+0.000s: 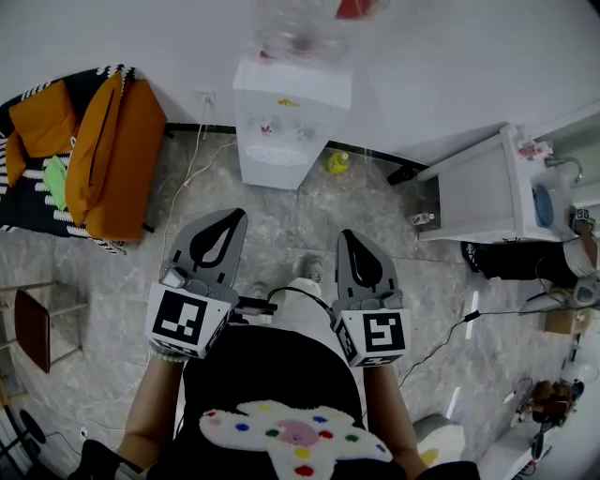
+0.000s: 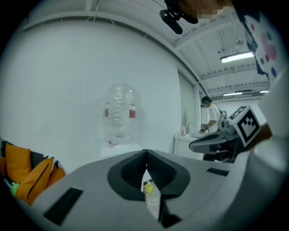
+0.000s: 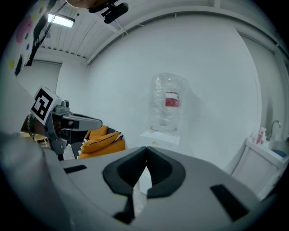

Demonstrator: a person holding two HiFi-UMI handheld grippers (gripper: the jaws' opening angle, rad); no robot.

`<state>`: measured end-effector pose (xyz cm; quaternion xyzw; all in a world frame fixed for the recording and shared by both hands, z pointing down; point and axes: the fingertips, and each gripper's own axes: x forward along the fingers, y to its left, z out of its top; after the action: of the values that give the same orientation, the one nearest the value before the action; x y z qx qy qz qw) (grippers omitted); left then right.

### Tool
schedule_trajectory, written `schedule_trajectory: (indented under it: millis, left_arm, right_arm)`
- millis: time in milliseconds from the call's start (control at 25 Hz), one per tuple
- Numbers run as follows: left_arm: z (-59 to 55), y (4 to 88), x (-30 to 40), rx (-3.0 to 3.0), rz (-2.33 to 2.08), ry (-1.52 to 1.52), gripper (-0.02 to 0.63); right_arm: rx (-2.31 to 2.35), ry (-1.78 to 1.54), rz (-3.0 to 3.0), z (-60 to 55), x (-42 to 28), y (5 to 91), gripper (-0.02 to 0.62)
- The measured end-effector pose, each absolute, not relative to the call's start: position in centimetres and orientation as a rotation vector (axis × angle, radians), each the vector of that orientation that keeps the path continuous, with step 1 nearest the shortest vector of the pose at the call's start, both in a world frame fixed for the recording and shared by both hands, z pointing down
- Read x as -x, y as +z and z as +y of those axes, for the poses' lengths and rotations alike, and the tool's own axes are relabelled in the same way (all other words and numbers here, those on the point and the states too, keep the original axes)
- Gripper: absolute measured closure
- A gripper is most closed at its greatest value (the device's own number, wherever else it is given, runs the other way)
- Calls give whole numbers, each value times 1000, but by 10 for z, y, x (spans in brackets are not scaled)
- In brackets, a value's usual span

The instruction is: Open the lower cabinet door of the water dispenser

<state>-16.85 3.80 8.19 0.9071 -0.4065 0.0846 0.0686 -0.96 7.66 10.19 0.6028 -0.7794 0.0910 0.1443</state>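
The white water dispenser (image 1: 291,122) stands against the far wall with a clear bottle (image 1: 300,28) on top; its lower cabinet door (image 1: 277,166) is closed. Both grippers hover side by side well short of it, over the floor. My left gripper (image 1: 228,217) is shut with nothing in it, and my right gripper (image 1: 347,236) is shut and empty too. In the left gripper view the bottle (image 2: 121,118) rises above the shut left gripper (image 2: 146,153). In the right gripper view the dispenser (image 3: 160,137) sits ahead of the shut right gripper (image 3: 146,151).
An orange cushion chair (image 1: 94,155) sits left of the dispenser. A small yellow object (image 1: 337,162) lies on the floor at its right. A white sink cabinet (image 1: 497,192) stands at the right, with cables across the marble floor (image 1: 281,234). A person stands at the sink (image 2: 208,115).
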Motion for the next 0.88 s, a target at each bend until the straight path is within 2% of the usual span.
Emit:
schedule_trajectory:
  millis: [160, 200, 240, 320, 880]
  left_arm:
    - [38, 83, 161, -2737, -1170, 244, 592]
    - [39, 83, 157, -2737, -1146, 235, 591]
    - [39, 84, 154, -2735, -1126, 232, 579]
    - [38, 87, 149, -2727, -1103, 231, 490]
    - [28, 104, 126, -2692, -1137, 313, 477]
  right_arm:
    - [-1727, 258, -2276, 71, 8, 99, 584]
    - [-1714, 269, -2282, 71, 9, 100, 511]
    - [-1704, 279, -2287, 71, 8, 100, 488]
    - [-1695, 289, -2299, 70, 7, 103, 448]
    - [-1657, 329, -2295, 64, -23, 126, 446]
